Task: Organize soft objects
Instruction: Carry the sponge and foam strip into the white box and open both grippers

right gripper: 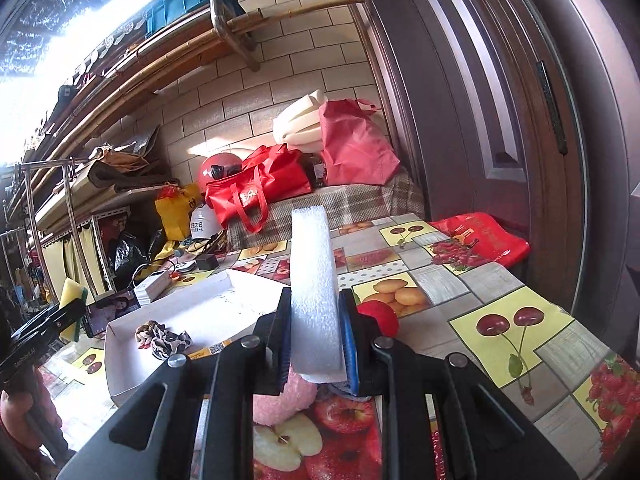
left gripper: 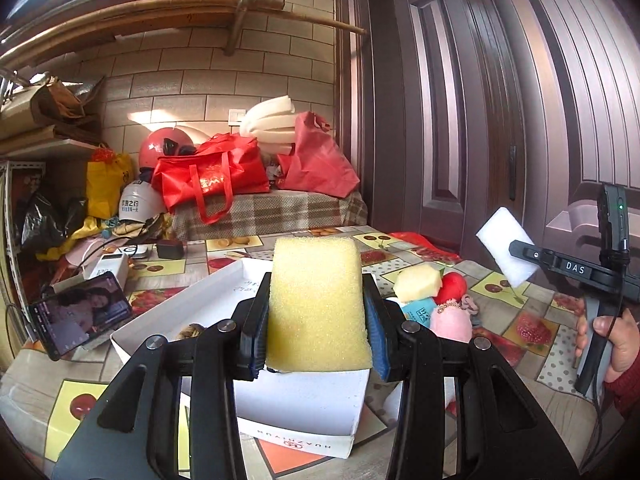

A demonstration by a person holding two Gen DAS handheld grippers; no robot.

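Observation:
My left gripper (left gripper: 316,312) is shut on a yellow sponge (left gripper: 318,304), held upright above the near end of a white shallow box (left gripper: 304,408). My right gripper (right gripper: 314,344) is shut on a white foam block (right gripper: 314,300), lifted over the fruit-print tablecloth (right gripper: 480,280). From the left wrist view the white foam block (left gripper: 506,246) and the right gripper (left gripper: 524,254) show at the right, held by a hand (left gripper: 616,344). A patterned scrunchie (right gripper: 162,340) lies in the white box (right gripper: 192,312). A pink plush (left gripper: 452,322), a red ball (left gripper: 454,286) and a pale yellow foam piece (left gripper: 416,282) lie right of the box.
A phone (left gripper: 80,316) leans at the box's left. A white power bank (left gripper: 108,266), a black charger (left gripper: 170,248) and cables lie behind it. Red bags (left gripper: 212,178), helmets and foam rolls pile on a plaid bench (left gripper: 272,210) by the brick wall. A brown door (left gripper: 500,100) stands right.

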